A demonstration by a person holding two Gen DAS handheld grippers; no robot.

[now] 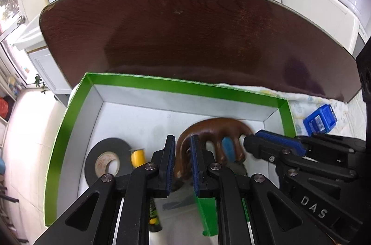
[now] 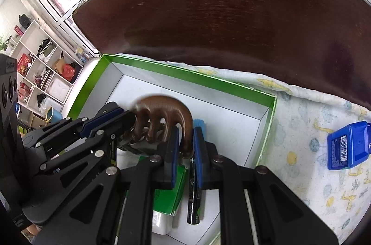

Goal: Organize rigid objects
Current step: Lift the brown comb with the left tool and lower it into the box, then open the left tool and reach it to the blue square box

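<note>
A brown wooden massager with several curved legs [image 1: 215, 128] [image 2: 162, 107] hangs just above the floor of a green-rimmed cardboard box [image 1: 162, 83] [image 2: 185, 73]. My left gripper [image 1: 183, 145] [image 2: 120, 116] is shut on one outer leg. My right gripper [image 2: 186, 137] [image 1: 251, 140] is shut on the leg at the opposite end. Both point steeply down into the box. A black tape roll [image 1: 106, 159], a small yellow spool [image 1: 138, 158] and a blue item [image 1: 228, 146] lie in the box. A black marker [image 2: 196, 198] and a green-white carton [image 2: 171, 196] lie under my right gripper.
The box rests on a patterned white cloth [image 2: 313, 129], with a blue packet [image 2: 350, 147] [image 1: 321, 121] lying on it to the right. A dark wooden tabletop [image 1: 185, 25] stands behind the box. Shelves with clutter [image 2: 46, 73] are at far left.
</note>
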